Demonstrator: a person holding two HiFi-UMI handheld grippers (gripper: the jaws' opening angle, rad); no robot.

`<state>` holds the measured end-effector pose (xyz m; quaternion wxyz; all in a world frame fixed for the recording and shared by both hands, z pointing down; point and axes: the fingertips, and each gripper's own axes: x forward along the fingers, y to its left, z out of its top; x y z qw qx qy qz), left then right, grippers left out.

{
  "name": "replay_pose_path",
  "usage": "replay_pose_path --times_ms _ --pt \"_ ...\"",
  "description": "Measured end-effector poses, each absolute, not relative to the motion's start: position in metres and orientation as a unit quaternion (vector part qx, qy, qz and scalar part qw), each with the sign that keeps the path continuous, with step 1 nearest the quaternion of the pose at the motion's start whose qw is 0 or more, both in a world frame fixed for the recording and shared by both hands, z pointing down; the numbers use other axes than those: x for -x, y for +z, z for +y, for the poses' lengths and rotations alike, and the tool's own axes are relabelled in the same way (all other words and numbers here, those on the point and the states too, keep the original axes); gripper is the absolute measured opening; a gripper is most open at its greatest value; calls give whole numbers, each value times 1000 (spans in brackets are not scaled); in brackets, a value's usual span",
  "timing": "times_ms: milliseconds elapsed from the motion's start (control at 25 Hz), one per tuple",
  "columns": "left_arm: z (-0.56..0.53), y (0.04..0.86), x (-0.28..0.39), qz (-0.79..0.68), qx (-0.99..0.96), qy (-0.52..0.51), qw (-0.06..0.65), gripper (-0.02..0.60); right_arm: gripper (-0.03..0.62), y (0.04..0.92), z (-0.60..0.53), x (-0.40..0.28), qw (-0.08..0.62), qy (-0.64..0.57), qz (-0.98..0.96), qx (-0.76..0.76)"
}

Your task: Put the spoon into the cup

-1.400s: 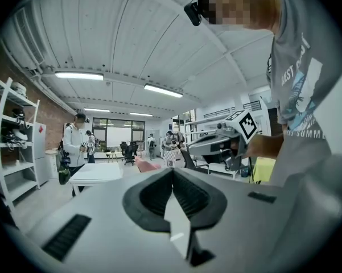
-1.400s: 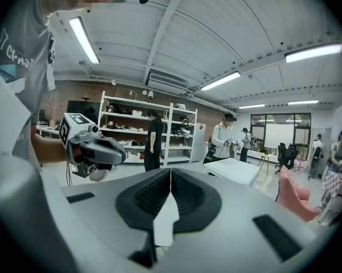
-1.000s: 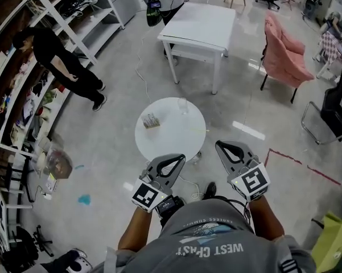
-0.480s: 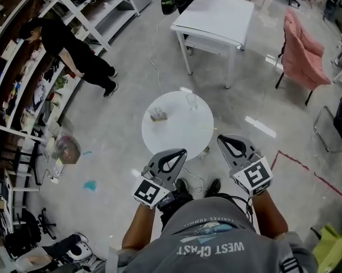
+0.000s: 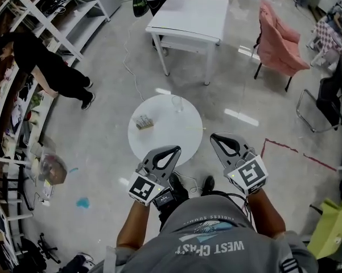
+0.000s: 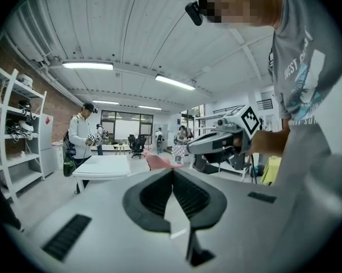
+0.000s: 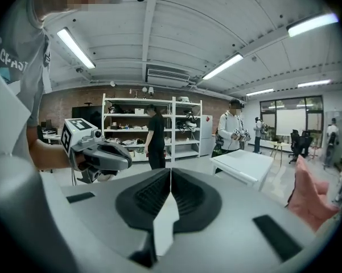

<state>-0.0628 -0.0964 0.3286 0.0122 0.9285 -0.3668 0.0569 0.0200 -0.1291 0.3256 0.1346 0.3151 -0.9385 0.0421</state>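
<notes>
A clear glass cup (image 5: 177, 103) stands at the far edge of the round white table (image 5: 159, 144). A thin pale stick-like thing (image 5: 197, 129) lies near the table's right edge; it is too small to tell whether it is the spoon. My left gripper (image 5: 172, 151) is shut and empty, its tip over the table's near edge. My right gripper (image 5: 218, 139) is also shut and empty, just right of the table. In the left gripper view the jaws (image 6: 172, 172) meet with nothing between them; in the right gripper view they (image 7: 171, 172) do the same.
A small brownish object (image 5: 143, 121) sits on the table's left part. Behind it stand a white square table (image 5: 189, 16) and a pink chair (image 5: 277, 38). Shelving (image 5: 23, 33) lines the left wall, with a person in black (image 5: 48, 67) beside it. A cable (image 5: 188, 181) lies on the floor.
The head view swayed right, then back left. Both grippers stay shut and have edged a little toward the round table. The person by the shelves has shifted.
</notes>
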Motion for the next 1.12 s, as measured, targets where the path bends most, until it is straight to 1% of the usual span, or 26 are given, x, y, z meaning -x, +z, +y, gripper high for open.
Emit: replay_pose_path --times_ms 120,320,520,1120 --pt "-107 335 66 -351 -934 67 22 8 5 326 -136 -23 145 46 -930 -335" --pt "-121 329 71 -343 -938 37 27 8 5 328 -144 -24 150 58 -918 -362" --pt "-128 340 82 -342 -937 59 35 8 5 338 -152 -23 151 73 -913 -371" --pt "-137 371 103 -361 -926 80 72 8 5 389 -171 -18 163 129 -904 -375"
